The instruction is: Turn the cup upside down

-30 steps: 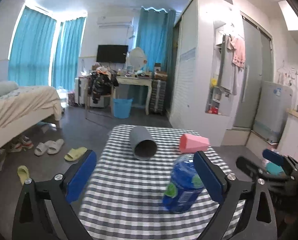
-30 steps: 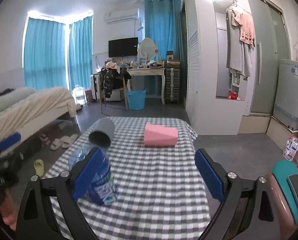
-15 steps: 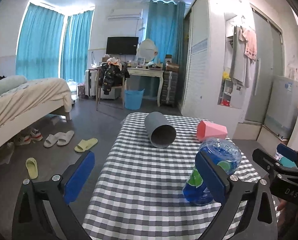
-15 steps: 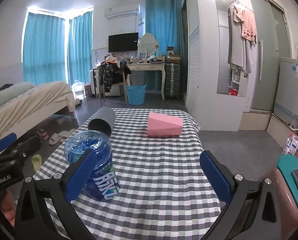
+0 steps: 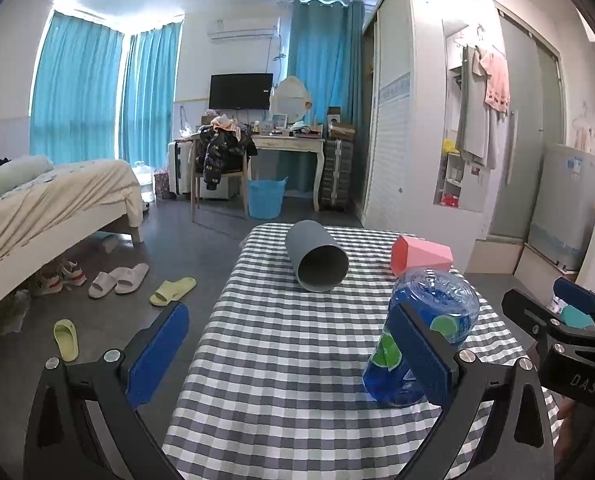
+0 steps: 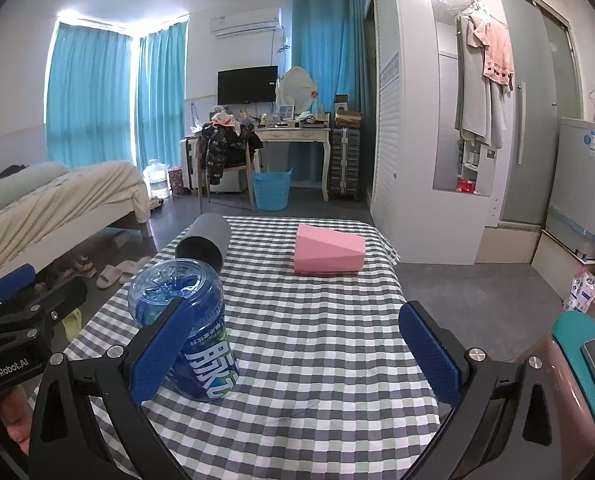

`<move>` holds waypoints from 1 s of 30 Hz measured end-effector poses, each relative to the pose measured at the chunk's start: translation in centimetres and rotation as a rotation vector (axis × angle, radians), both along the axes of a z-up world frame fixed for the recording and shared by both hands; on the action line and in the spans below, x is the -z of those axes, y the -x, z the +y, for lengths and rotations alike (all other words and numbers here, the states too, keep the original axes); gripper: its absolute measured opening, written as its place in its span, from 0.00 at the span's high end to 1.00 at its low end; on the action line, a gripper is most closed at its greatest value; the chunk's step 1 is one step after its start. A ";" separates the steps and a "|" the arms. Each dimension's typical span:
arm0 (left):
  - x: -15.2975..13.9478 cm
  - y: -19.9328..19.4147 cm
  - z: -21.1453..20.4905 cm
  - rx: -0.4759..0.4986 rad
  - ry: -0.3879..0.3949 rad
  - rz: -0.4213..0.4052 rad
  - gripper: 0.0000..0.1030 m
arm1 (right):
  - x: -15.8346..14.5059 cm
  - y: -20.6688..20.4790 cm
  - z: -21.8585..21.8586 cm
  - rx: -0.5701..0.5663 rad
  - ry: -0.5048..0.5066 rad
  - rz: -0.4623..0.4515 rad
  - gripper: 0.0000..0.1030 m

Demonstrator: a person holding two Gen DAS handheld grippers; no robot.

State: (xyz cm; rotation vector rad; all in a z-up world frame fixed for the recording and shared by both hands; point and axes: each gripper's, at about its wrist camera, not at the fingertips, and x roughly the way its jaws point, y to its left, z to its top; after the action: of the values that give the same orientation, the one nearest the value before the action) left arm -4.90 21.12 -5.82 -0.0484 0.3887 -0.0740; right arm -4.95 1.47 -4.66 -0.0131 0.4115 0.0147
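Left gripper (image 5: 291,354) and right gripper (image 6: 293,350), both spread wide and holding nothing, over checked tablecloth (image 6: 317,344); blue bottle (image 6: 185,336) standing nearest, grey cup (image 5: 317,256) on its side beyond, mouth toward cameras; pink cup (image 6: 329,254) lying near far right.

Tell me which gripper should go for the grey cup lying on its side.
Left, probably. The grey cup lies nearly straight ahead of the open left gripper, mouth toward it. From the right gripper, also open, the cup sits off left beyond the blue bottle.
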 end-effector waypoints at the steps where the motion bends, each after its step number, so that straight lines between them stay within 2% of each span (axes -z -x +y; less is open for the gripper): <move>1: 0.0 0.1 0.0 0.001 0.000 0.001 0.00 | 0.0 0.0 0.0 0.000 0.000 0.000 0.00; 30: -0.7 0.5 0.1 0.008 -0.006 -0.020 0.00 | -0.1 0.1 0.5 0.005 0.007 0.000 0.00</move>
State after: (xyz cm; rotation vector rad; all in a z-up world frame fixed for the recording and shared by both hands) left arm -5.43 21.22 -5.07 -0.0405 0.3695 -0.0814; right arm -5.06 1.98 -4.53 -0.0193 0.4114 0.0085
